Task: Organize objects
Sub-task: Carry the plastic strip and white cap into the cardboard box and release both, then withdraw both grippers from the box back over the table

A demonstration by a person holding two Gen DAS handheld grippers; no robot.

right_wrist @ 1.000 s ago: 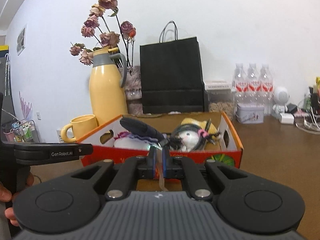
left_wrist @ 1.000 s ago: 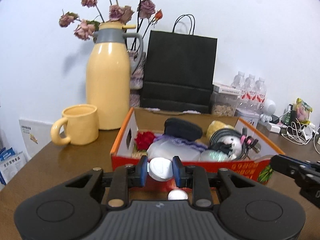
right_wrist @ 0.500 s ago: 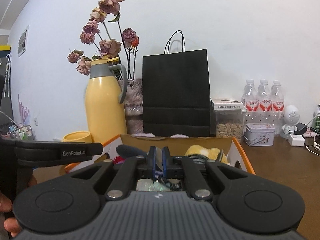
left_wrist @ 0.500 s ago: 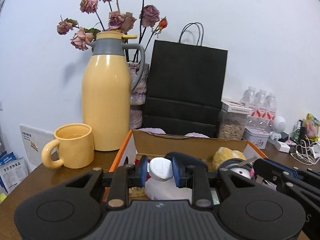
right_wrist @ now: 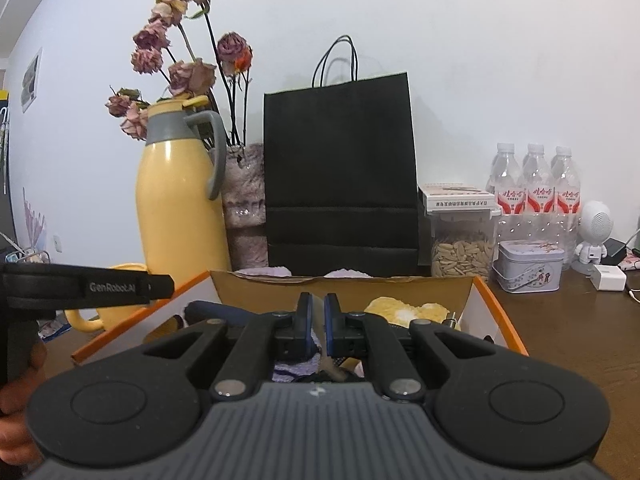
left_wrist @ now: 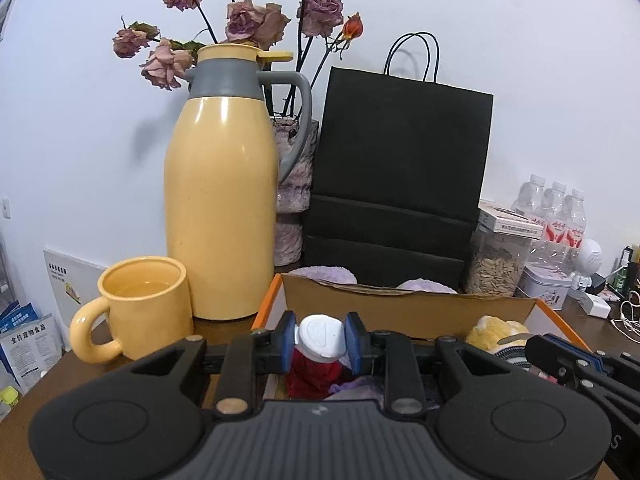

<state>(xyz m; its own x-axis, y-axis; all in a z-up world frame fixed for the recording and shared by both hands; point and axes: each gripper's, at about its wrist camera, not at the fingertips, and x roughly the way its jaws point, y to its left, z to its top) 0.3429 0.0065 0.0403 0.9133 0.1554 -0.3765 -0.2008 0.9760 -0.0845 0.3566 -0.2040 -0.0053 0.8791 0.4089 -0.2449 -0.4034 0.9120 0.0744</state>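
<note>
Far left on the bench (left_wrist: 36, 392): one yellow mug (left_wrist: 140, 308), handle turned leftward, just beside one tall yellow jug (left_wrist: 222, 208) with grey collar. Behind the jug, one fuzzy vase (left_wrist: 294, 184) of dried roses, roughly seven blooms. Next along, one black paper bag (left_wrist: 400, 176) with two cord handles, upright against the wall. In front, one orange-edged cardboard box (left_wrist: 404, 306) holding mixed items: something red, one yellow plush piece (left_wrist: 494, 330), purple cloth. Left tongs (left_wrist: 320, 340) above the box's left end, clamped on one white cap-shaped object (left_wrist: 320, 336), held clear of the contents. Right tongs (right_wrist: 319, 322) over the box's middle, pads nearly together, pinching one thin pale strip (right_wrist: 320, 316). Further right: one clear jar of seeds (right_wrist: 460, 248), three water bottles (right_wrist: 536, 184), one small tin (right_wrist: 532, 266), one white robot figure (right_wrist: 596, 228).
</note>
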